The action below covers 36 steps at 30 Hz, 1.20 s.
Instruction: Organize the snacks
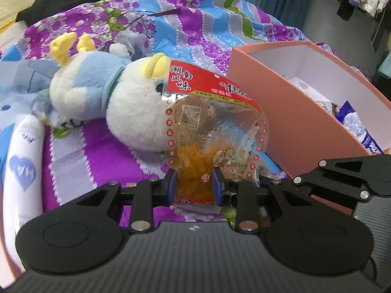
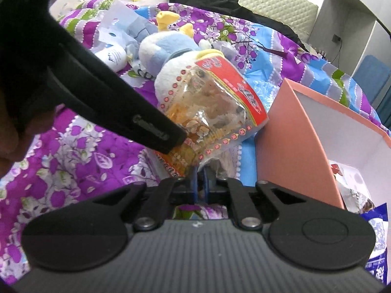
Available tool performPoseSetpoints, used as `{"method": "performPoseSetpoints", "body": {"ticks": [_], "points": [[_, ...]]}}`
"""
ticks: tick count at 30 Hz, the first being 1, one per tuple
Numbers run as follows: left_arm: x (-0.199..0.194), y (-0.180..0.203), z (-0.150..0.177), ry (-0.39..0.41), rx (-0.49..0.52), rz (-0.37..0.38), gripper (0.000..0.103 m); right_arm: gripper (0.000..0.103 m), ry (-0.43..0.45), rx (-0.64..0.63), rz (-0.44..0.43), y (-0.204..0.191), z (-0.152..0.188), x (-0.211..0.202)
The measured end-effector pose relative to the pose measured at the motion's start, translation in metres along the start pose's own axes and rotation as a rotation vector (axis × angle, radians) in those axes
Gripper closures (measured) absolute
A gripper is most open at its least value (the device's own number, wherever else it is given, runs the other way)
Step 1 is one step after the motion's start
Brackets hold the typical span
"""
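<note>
Both grippers pinch the bottom edge of the snack bag point(image 1: 210, 131) – left gripper point(image 1: 194, 186) on the bulge, right gripper point(image 2: 200, 183) nearly shut on its corner (upright above the bedspread point(image 1: 102, 156)) – with the pink box point(image 1: 300, 122) just right.

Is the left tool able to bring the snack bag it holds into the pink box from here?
Probably yes. The left tool is shut on the snack bag, and the pink box stands open-topped just beside it. The right tool, shut on the same bag, may need to release first.
</note>
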<state>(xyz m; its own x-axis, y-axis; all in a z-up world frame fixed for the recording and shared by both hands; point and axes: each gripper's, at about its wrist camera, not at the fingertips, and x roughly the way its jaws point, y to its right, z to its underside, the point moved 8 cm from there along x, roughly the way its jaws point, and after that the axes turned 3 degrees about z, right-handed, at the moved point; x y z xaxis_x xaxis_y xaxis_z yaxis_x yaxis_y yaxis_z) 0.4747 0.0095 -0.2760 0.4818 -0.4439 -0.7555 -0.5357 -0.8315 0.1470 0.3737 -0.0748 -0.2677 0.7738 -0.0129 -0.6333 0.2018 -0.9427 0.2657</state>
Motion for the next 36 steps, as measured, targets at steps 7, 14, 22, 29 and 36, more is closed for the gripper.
{"method": "performPoseSetpoints", "body": {"ticks": [7, 14, 22, 29, 36], "points": [[-0.044, 0.015, 0.021, -0.002, -0.063, -0.021, 0.071, 0.096, 0.014, -0.009, -0.018, -0.007, 0.009, -0.034], [-0.092, 0.027, 0.058, -0.002, -0.181, -0.047, 0.073, 0.099, 0.022, -0.043, -0.045, -0.022, 0.027, -0.074], [-0.136, 0.031, 0.122, -0.047, -0.33, -0.093, 0.084, 0.099, 0.03, -0.075, -0.048, -0.028, 0.054, -0.117], [-0.149, 0.025, 0.174, -0.105, -0.435, -0.146, 0.084, 0.099, 0.03, -0.139, -0.067, -0.043, 0.083, -0.143], [-0.15, 0.025, 0.19, -0.086, -0.508, -0.134, 0.083, 0.097, -0.012, -0.116, -0.164, -0.056, 0.106, -0.153]]}}
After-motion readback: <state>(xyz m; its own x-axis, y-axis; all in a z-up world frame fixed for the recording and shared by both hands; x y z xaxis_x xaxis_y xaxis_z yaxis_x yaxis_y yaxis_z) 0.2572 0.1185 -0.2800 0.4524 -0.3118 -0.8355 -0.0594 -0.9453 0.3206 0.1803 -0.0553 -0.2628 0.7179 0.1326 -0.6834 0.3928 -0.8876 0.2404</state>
